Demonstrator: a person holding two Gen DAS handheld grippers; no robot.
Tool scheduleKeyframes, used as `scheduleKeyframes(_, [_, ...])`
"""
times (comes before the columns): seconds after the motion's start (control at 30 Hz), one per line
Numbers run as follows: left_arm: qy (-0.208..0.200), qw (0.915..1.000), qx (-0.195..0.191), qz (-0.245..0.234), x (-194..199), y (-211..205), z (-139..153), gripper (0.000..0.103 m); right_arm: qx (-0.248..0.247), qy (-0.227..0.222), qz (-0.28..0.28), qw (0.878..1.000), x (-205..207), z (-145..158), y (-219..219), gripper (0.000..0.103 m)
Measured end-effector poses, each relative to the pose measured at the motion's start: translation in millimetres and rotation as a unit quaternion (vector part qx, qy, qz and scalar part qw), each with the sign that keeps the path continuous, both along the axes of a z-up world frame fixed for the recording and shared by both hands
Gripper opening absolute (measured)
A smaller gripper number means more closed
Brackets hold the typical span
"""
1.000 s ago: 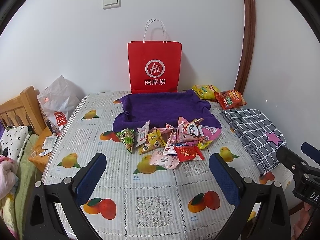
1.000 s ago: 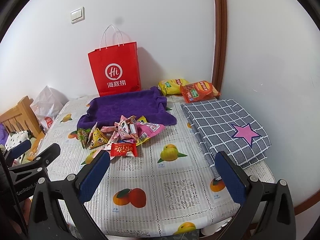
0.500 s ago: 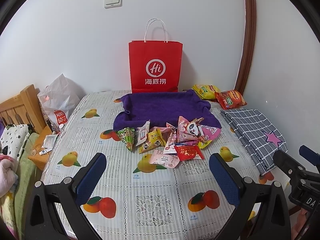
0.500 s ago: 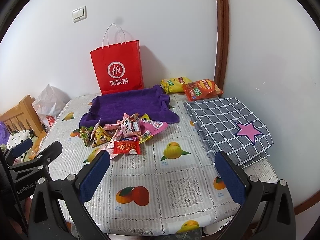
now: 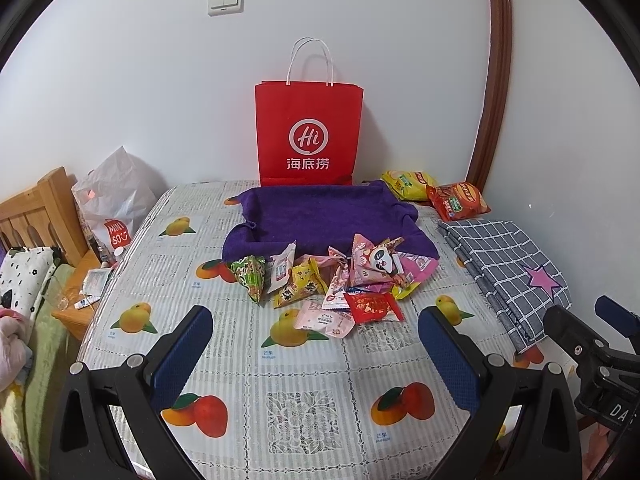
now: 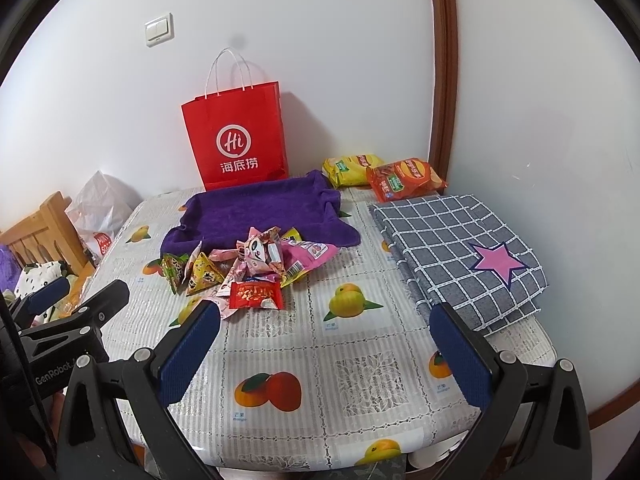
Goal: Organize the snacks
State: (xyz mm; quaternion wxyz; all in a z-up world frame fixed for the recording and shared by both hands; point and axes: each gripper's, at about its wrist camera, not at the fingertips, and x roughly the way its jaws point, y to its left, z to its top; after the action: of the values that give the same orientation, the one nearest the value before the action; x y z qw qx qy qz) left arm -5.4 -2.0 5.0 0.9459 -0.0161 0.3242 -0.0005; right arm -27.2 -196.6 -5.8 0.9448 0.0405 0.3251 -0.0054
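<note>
A heap of small snack packets [image 5: 336,276] lies mid-table at the front edge of a purple cloth tray [image 5: 320,212]; it also shows in the right wrist view [image 6: 248,268], with the tray [image 6: 256,208] behind it. A red packet [image 5: 372,306] lies nearest. A yellow chip bag [image 5: 408,184] and a red chip bag [image 5: 458,200] lie at the back right. A red paper bag [image 5: 308,136] stands against the wall. My left gripper [image 5: 316,354] is open and empty, near the front of the table. My right gripper [image 6: 326,354] is open and empty, to the right of the left one.
A folded grey checked cloth with a pink star [image 6: 460,256] lies on the right side of the table. The fruit-print tablecloth [image 5: 304,396] covers the table. A white plastic bag [image 5: 112,200] and a wooden bed frame [image 5: 36,216] stand left of the table.
Both grippers have shifted slightly; in the right wrist view the scene has slid a little right and down. Nothing on the table has moved. Both grippers stay open.
</note>
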Motion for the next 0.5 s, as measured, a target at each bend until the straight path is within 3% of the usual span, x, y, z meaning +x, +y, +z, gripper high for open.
scheduleKeyframes(0.5, [-0.004,1.0000,-0.001,-0.002,0.3,0.8,6.9,0.103,0.006,-0.002,0.003,1.000,-2.8,7.3,2.2,0.103])
